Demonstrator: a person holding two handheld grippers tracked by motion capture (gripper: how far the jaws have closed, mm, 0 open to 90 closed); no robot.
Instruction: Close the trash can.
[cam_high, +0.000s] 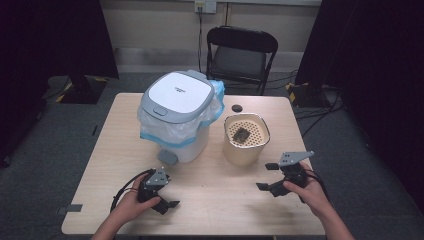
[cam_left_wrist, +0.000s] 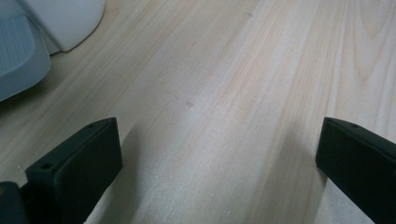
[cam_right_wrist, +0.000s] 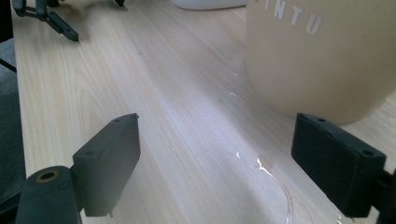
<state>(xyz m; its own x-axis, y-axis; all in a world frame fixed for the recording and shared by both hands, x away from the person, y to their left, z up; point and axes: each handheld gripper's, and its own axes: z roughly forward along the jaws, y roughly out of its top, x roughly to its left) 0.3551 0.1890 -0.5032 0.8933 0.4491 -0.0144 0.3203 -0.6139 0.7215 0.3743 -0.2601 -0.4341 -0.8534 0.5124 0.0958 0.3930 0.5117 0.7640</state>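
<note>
A white and grey pedal bin (cam_high: 177, 112) lined with a clear bag stands at the table's middle left. To its right sits a beige pot (cam_high: 245, 147) holding a perforated strainer with a dark scrap (cam_high: 241, 135) on it. My left gripper (cam_high: 167, 195) is open just above the tabletop in front of the bin. Bare wood lies between its fingers (cam_left_wrist: 219, 130), and the bin's pedal (cam_left_wrist: 18, 56) shows at upper left. My right gripper (cam_high: 267, 176) is open, low in front of the pot. The pot's wall (cam_right_wrist: 317, 51) stands just beyond its right finger, and nothing is between its jaws (cam_right_wrist: 217, 119).
Water drops (cam_right_wrist: 264, 163) lie on the wooden table (cam_high: 220, 210) by the pot's base. A small black round thing (cam_high: 236, 107) sits behind the pot. A black folding chair (cam_high: 241, 55) stands beyond the far edge.
</note>
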